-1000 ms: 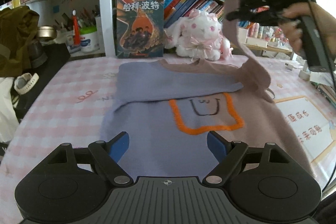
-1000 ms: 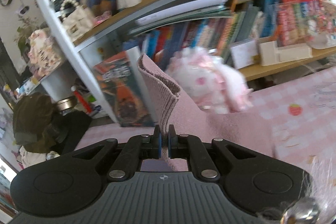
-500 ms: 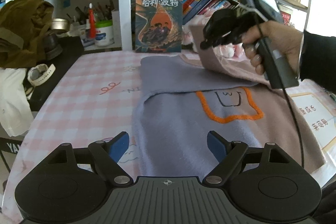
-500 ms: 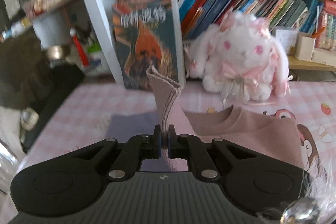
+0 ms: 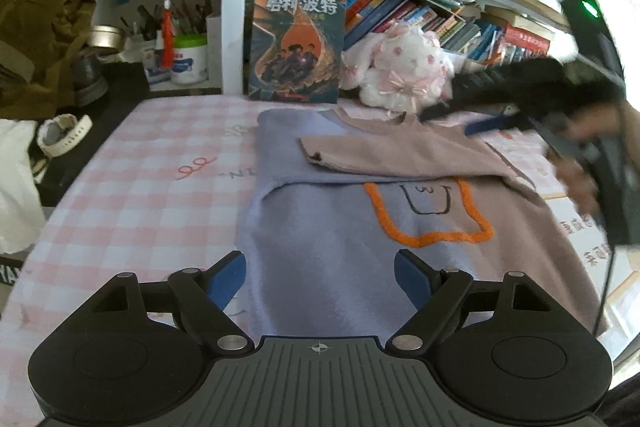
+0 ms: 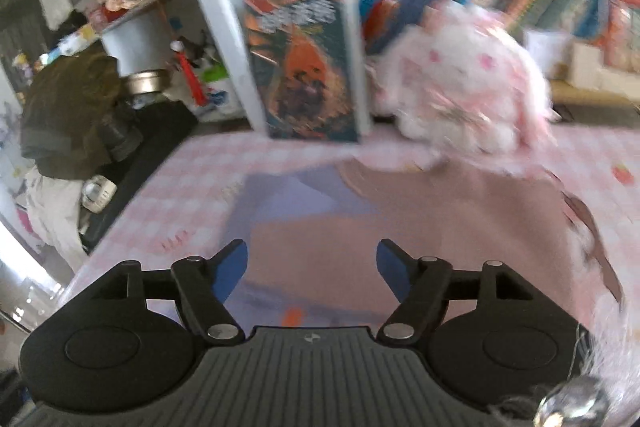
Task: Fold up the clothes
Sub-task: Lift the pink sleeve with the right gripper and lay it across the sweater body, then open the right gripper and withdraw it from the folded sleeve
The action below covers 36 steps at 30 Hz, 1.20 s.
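My right gripper (image 6: 312, 267) has let go — jaws wide now — the pink sleeve (image 5: 384, 155) lies across the sweater (image 5: 320, 259); left gripper (image 5: 320, 275) stays wide.

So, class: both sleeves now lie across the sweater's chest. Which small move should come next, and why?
Probably lower the open left gripper onto the near hem of the lilac-and-pink knitted sweater: the hem lies flat, unfolded, directly between its fingers.

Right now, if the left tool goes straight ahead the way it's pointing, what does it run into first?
Most likely the sweater lying flat on the table: the open left tool points over its lavender front. Depth is unclear, so it might skim above it.
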Available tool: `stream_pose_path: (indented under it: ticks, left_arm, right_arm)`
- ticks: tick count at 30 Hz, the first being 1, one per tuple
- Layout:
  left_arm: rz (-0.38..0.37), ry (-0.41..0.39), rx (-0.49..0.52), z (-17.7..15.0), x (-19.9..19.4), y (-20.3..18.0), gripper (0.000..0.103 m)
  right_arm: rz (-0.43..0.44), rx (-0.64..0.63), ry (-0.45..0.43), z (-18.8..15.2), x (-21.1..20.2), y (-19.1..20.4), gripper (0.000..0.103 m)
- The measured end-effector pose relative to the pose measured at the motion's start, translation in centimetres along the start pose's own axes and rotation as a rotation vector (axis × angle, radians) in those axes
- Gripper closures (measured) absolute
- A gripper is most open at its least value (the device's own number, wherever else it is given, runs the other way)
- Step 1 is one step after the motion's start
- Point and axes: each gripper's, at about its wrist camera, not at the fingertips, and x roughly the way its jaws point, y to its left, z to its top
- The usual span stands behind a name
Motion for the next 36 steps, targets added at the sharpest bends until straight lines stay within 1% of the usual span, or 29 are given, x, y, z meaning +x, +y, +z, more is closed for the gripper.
stream_pose_path:
  ticks: [1,4,9,11,16,18,22,30,33,36]
  left_arm:
    - [-0.011,0.003,-0.001,0.0,0.2,-0.1,0.019]
    - [-0.039,0.023,-0.006,0.0,0.9,-0.6,0.019]
    - [-0.061,0.047,-0.017,0.2,1.6,-1.3,0.019]
    - [-0.062,0.049,-0.019,0.2,1.7,-1.6,0.019]
    - [-0.024,0.078,-0.009,-0.1,1.7,-2.9,0.019]
    - [-0.014,0.090,-0.013,-0.4,1.4,-3.5,0.019]
    - [0.009,0.116,-0.025,-1.1,0.4,-4.7,0.019]
    - [0.075,0.147,-0.013,-4.4,-2.6,-7.6,0.019]
    - [0.098,0.152,0.006,-5.5,-3.9,-8.2,0.019]
    - [0.137,0.147,0.017,-6.1,-4.8,-8.2,0.019]
  right_arm:
    - [-0.009,0.009,0.004,-0.6,-0.7,-0.4,0.033]
    - [-0.073,0.044,0.023,-3.3,-3.0,-2.2,0.033]
    - [-0.162,0.104,0.038,-7.4,-6.6,-4.8,0.033]
    - [-0.188,0.131,0.040,-8.8,-8.0,-5.7,0.033]
    - [-0.228,0.183,0.048,-12.0,-10.9,-7.3,0.033]
    - [-0.239,0.184,0.057,-13.2,-11.8,-7.7,0.032]
    - [-0.251,0.137,0.083,-15.2,-13.3,-7.8,0.029]
    - [-0.231,0.101,0.131,-18.7,-16.2,-8.6,0.028]
    - [-0.224,0.090,0.156,-20.1,-17.0,-8.7,0.028]
    - [-0.214,0.082,0.172,-21.3,-17.7,-8.6,0.027]
